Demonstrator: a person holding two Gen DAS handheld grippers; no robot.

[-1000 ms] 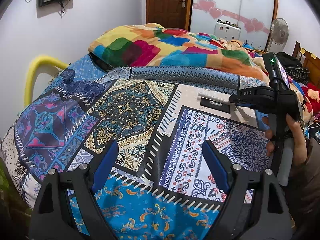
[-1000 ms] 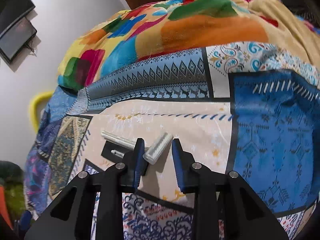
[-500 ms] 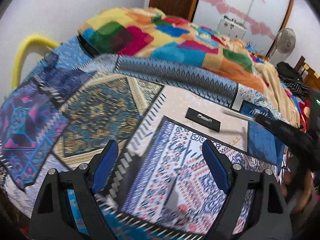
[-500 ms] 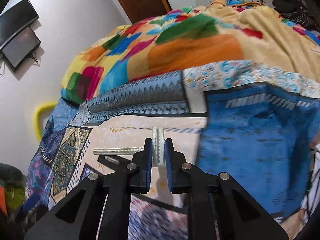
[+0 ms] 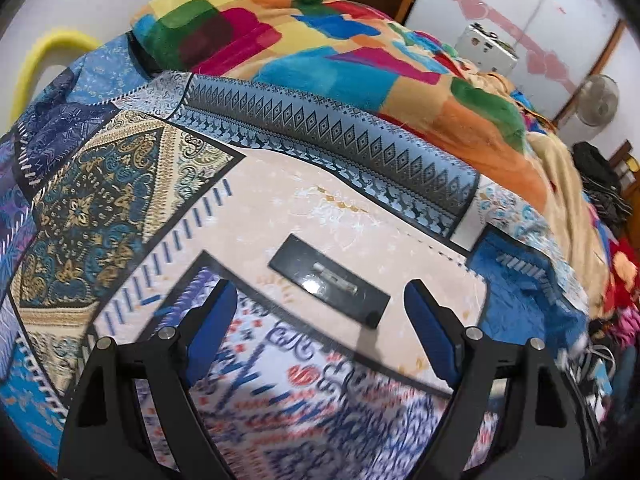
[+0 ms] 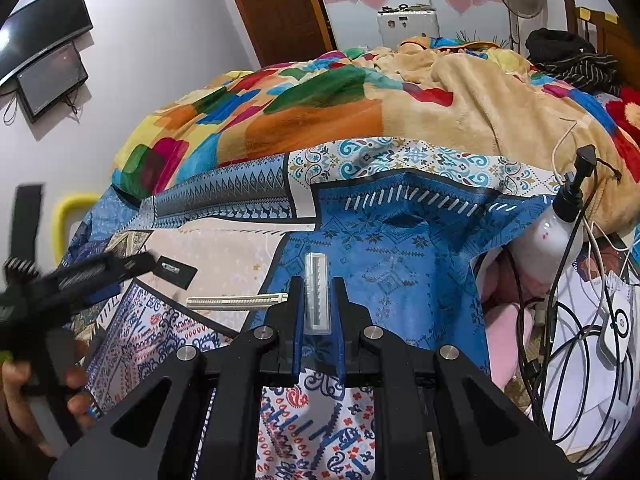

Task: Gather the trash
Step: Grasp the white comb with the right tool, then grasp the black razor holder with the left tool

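The right gripper (image 6: 318, 304) is clamped on the disposable razor (image 6: 316, 292), pinching its clear head, white handle jutting out sideways, lifted clear of the patterned bedspread (image 6: 392, 240). That piece looks collected. The left gripper (image 5: 320, 328), jaws wide and empty, hangs over the black card (image 5: 328, 282) lying flat mid-bed, well in from the near edge. That pickup seems the step in hand. Next it calls for dropping lower, straddling the card's narrow width, then closing; thin and flat, it could slip.
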